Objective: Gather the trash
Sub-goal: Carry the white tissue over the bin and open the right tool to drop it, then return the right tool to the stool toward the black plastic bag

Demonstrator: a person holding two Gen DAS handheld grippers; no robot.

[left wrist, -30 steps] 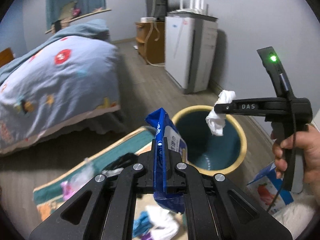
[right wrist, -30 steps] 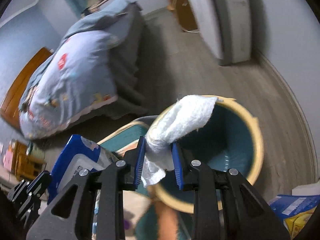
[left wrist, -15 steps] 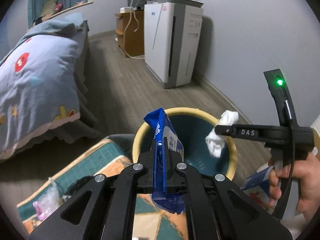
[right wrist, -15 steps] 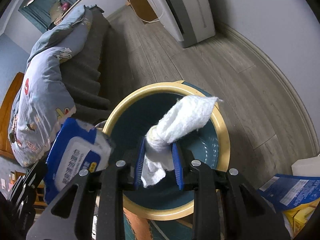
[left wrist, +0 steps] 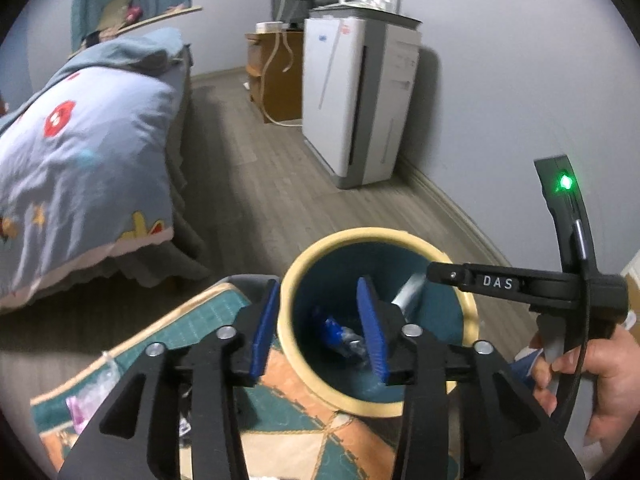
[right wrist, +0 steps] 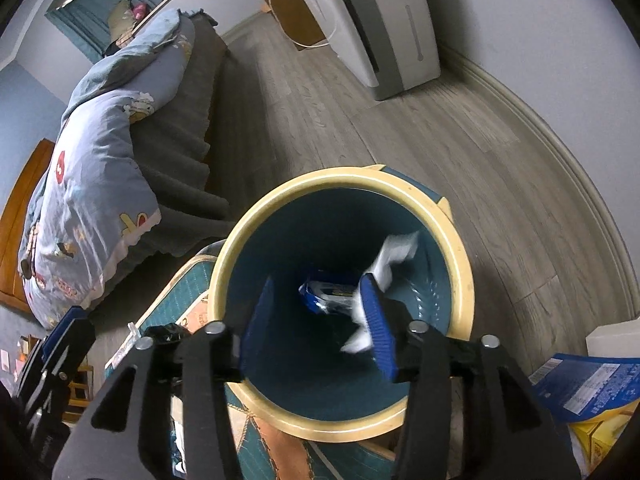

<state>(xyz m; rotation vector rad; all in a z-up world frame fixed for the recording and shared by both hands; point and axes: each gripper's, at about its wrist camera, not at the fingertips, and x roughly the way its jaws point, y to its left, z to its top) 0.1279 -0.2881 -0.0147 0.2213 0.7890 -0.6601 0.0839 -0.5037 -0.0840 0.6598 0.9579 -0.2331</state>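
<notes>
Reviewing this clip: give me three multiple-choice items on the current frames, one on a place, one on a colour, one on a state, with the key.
1. Where is the blue plastic wipes packet?
A. on the bed
B. inside the round teal bin
C. on the patterned mat

2. What colour is the bin's rim?
A. cream yellow
B. red
C. black

3. How is the left gripper?
A. shut on the packet
B. shut on the white tissue
C. open, holding nothing

Key: 1 B, it lies at the bin's bottom; 2 A, a pale yellow ring; 3 C, its jaws have just been opening and nothing sits between them.
</notes>
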